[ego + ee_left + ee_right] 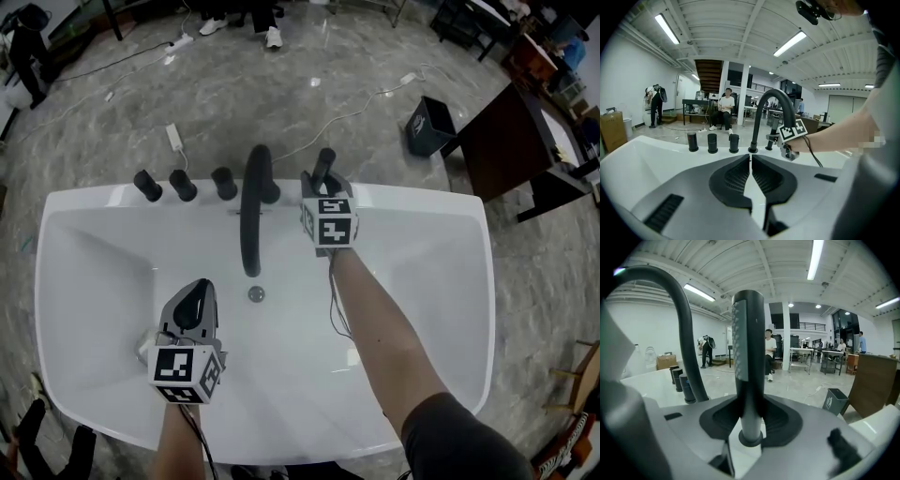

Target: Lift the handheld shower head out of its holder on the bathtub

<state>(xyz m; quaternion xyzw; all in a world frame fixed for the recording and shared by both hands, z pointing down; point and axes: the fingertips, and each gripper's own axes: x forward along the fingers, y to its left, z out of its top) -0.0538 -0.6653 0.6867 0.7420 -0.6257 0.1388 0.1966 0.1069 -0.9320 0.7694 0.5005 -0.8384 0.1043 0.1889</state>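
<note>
The black handheld shower head [323,165] stands upright in its holder [751,439] on the white bathtub's [441,202] far rim, just right of the arched black faucet [253,217]. My right gripper [320,184] reaches over the tub to it. In the right gripper view the shower head's stem [749,357] rises between the jaws of the right gripper [749,414], and both pads lie against it. My left gripper [195,298] hangs over the tub's inside near the front left. Its jaws [751,160] are shut with nothing between them.
Three black knobs [183,185] line the rim left of the faucet, and the drain [256,294] lies below the spout. Beyond the tub are a dark bin [429,127], a dark table [511,141] and cables on the marble floor. People stand and sit far off [724,108].
</note>
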